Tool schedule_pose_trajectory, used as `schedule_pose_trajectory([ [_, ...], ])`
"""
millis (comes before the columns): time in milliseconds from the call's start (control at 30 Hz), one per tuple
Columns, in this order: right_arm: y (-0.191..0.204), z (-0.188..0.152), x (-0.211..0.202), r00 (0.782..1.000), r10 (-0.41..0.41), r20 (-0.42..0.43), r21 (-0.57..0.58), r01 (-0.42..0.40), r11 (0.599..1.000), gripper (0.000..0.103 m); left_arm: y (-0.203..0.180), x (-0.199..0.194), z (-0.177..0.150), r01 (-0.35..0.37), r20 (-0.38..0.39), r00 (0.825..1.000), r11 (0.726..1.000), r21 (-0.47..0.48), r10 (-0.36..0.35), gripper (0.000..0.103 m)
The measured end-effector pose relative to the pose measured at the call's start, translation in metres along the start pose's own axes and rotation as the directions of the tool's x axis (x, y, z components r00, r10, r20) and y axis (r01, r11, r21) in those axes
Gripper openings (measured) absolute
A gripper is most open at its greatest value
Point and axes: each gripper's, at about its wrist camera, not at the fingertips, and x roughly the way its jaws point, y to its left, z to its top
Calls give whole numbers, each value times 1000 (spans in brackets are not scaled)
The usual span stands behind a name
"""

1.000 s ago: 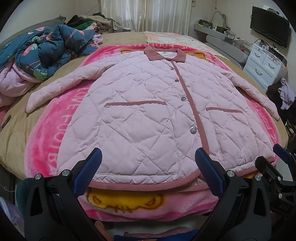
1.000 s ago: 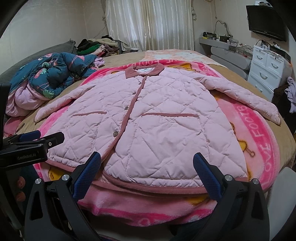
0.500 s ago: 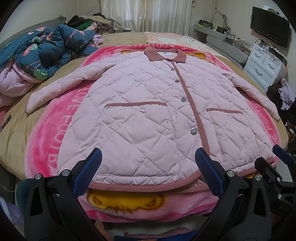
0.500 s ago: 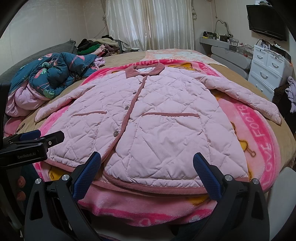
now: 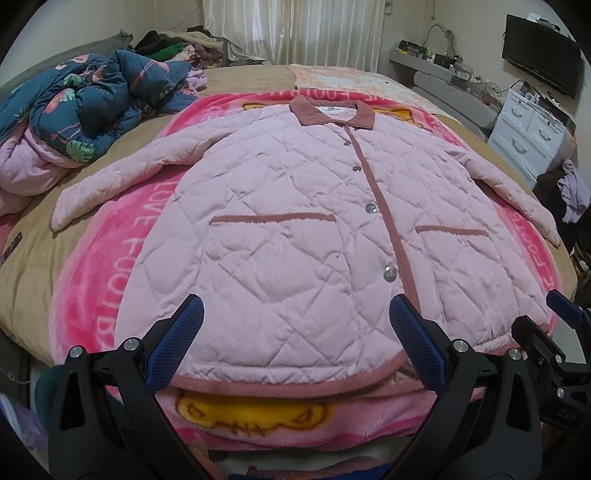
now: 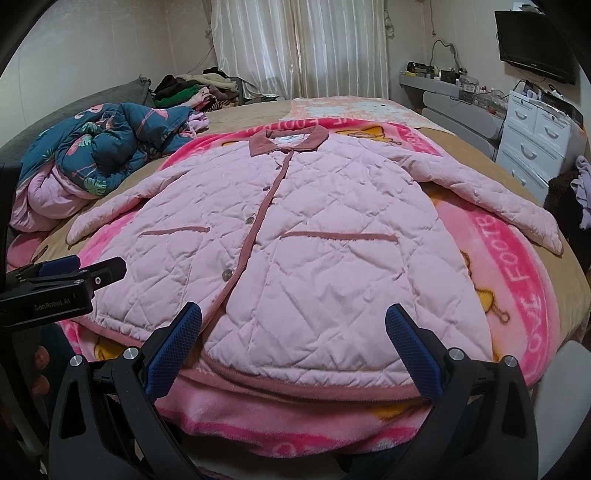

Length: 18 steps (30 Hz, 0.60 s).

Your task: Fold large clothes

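Farthest to the left, a crumpled dark blue quilt [image 5: 99, 99] with a leaf and flamingo print is heaped on the bed [image 5: 33, 258], with a pile of clothes [image 5: 177, 46] seen beyond it against the far wall. Next to the right, the pink quilted jacket [image 5: 295, 240] is spread flat, front up and buttoned, on a bright pink blanket [image 5: 110, 251]; its collar [image 5: 330, 114] is turned toward the far curtains [image 5: 295, 29] and its hem lies at the near edge of the bed. Both sleeves are stretched outward, one toward the quilt, the other toward the right edge of the bed.

At the near edge, the left gripper [image 5: 295, 343] is held with its blue-padded fingers spread wide over the left half of the hem, nothing being clasped between them. Just to its right, the right gripper [image 6: 293, 343] is likewise held wide apart over the right half of the hem, with nothing gripped.

On the far right, a white chest of drawers [image 6: 535, 144] is set against the wall, and a dark screen [image 6: 535, 40] is mounted above it.
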Motion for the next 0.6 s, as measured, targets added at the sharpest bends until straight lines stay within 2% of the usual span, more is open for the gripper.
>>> schedule_pose_trajectory([
  [600, -35, 84, 37, 1000, -10, 16, 14, 10, 1000, 99, -1, 30, 85, 15, 13, 1000, 999, -50, -15, 94],
])
